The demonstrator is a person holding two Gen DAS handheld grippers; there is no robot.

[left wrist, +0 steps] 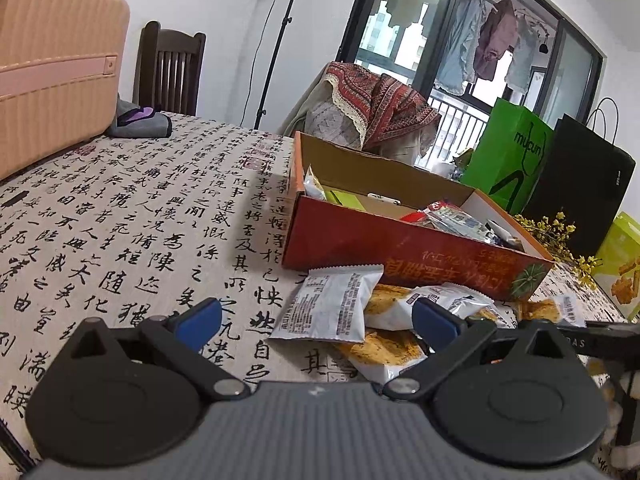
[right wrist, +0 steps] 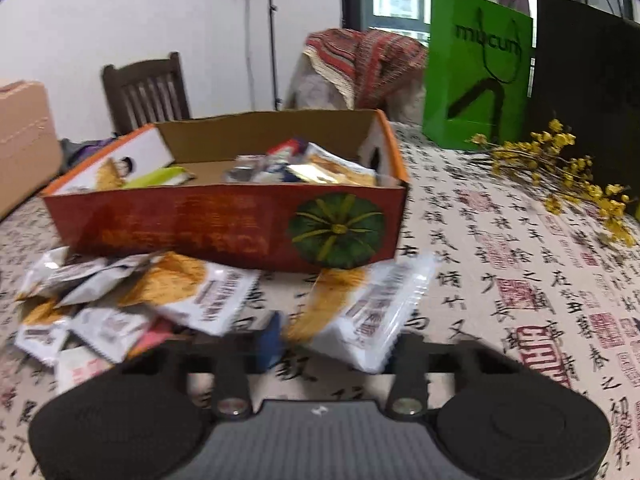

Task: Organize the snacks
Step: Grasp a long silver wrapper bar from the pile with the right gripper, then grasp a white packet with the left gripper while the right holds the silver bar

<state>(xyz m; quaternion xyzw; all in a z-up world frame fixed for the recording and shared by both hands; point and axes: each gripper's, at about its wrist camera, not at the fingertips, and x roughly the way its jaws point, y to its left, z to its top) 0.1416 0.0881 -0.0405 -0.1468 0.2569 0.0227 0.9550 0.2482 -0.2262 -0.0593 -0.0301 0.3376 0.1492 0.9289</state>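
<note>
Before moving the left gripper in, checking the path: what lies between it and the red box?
Loose snack packets lie between left gripper and red box, per the left wrist view.

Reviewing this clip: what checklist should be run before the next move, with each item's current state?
1. Right tongs shut on snack packet: ok.
2. Grip secure: cannot tell, view blurred.
3. Left tongs open and empty: ok.
4. Red box has free floor space: ok.
5. Loose packets cleared from tablecloth: not ok, a pile lies in front of the box.
</note>
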